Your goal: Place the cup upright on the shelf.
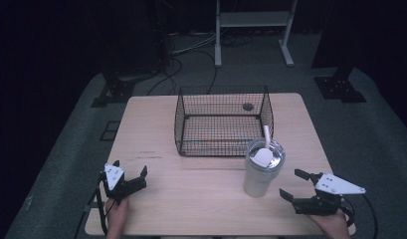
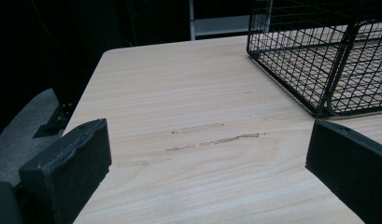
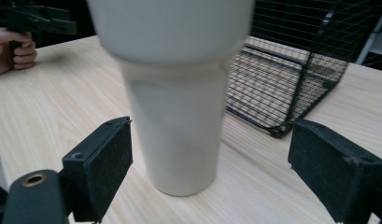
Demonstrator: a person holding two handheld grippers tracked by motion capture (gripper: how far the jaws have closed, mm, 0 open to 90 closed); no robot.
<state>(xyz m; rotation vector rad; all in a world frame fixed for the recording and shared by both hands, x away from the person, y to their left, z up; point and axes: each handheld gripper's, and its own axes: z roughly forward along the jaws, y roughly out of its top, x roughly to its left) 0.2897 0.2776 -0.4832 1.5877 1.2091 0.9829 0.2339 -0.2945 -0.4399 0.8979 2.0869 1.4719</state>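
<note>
The pale wood-grain surface (image 1: 191,194) carries a black wire-mesh basket (image 1: 222,121) with a square grid pattern and a tall off-white tumbler (image 1: 261,172) with a silvery lid and white straw (image 1: 266,137). Both tools have black jaws.

No text, label, brand, number or sign can be read anywhere. The white tumbler (image 3: 177,107) standing between the right gripper's jaws has a plain wall with no print. The wooden surface (image 2: 188,116) ahead of the left gripper's jaws bears only scuff marks, not letters.
</note>
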